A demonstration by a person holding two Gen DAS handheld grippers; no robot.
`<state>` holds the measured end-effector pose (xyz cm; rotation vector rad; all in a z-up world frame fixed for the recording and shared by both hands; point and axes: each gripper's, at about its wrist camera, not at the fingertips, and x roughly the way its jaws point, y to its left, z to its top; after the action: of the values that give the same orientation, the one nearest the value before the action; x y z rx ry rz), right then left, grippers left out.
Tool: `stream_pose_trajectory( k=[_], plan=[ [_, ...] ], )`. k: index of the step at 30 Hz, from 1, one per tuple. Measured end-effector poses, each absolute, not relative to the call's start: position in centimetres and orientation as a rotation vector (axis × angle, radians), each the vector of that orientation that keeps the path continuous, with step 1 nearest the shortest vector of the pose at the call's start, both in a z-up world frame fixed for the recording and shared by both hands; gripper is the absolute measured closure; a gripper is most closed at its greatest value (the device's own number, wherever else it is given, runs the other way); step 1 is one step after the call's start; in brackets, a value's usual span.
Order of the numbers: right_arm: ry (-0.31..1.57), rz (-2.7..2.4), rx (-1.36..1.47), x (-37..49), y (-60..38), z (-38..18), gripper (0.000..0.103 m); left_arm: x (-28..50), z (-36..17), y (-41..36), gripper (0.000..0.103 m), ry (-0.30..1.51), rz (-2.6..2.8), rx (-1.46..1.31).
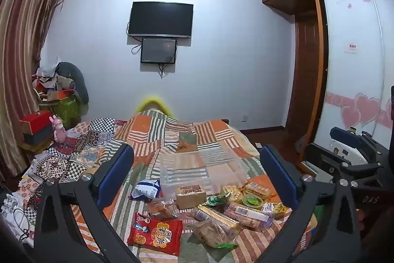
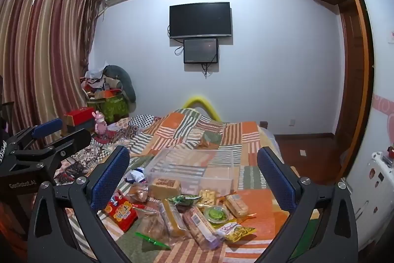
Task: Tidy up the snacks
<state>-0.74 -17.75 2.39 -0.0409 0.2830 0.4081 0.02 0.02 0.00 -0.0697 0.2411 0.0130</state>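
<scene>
A pile of snacks lies on the patchwork bed. It holds a red packet [image 1: 156, 234] [image 2: 121, 210], a tan box [image 1: 190, 196] [image 2: 165, 185], a long biscuit pack [image 1: 246, 213] [image 2: 199, 226], a green cup [image 1: 252, 201] [image 2: 216, 213] and a yellow packet [image 2: 240, 231]. A clear plastic bin [image 1: 199, 169] [image 2: 194, 169] sits just behind them, empty. My left gripper [image 1: 197, 176] is open and empty above the pile. My right gripper [image 2: 194, 176] is open and empty above the pile; it also shows in the left wrist view [image 1: 352, 152].
The bed's quilt [image 1: 172, 134] stretches toward the far wall. Boxes and a pink toy [image 1: 59, 131] crowd the left side by the curtain. A wardrobe [image 1: 354, 65] stands on the right. My left gripper shows at the left of the right wrist view [image 2: 49, 139].
</scene>
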Motion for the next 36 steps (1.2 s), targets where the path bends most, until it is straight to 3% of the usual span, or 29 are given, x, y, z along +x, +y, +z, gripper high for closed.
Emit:
stream_pose_trajectory(
  k=[12, 36],
  plan=[
    [0.28, 0.401, -0.035, -0.2, -18.2, 2.4, 0.0, 2.3, -0.2, -2.5, 0.0, 0.235, 0.026, -0.032],
    [0.265, 0.387, -0.012, -0.8, -18.5, 2.3, 0.0, -0.2, 0.0, -0.7, 0.0, 0.205, 0.011, -0.053]
  ],
)
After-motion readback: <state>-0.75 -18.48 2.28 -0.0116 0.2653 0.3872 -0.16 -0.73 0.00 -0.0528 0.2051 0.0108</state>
